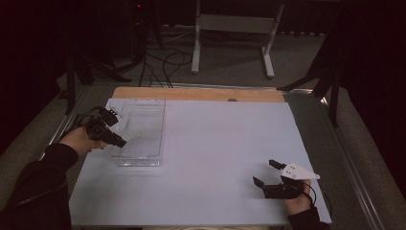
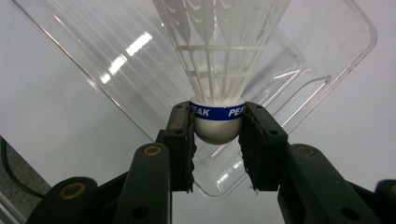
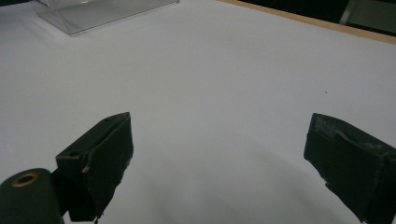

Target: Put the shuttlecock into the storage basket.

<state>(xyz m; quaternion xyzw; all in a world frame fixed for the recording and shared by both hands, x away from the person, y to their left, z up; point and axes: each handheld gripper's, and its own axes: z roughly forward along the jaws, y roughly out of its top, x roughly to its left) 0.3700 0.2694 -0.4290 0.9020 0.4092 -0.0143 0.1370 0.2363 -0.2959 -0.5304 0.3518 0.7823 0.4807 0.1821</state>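
Observation:
A white shuttlecock (image 2: 218, 79) with a blue band reading PEAK is clamped by its round cork between the jaws of my left gripper (image 2: 217, 135). From the high view, the left gripper (image 1: 115, 129) hangs over the left side of a clear plastic tray (image 1: 143, 139), and the shuttlecock's skirt (image 1: 134, 135) points over the tray. The tray (image 2: 322, 56) lies directly under the shuttlecock in the left gripper view. My right gripper (image 1: 267, 172) rests low at the table's front right, jaws wide apart, with nothing between them (image 3: 219, 154).
A white board (image 1: 215, 158) covers the table, with a wooden strip (image 1: 201, 93) along its far edge. The tray's near corner (image 3: 93, 14) sits at the top left of the right gripper view. Cables and a metal stand (image 1: 230, 33) occupy the floor beyond.

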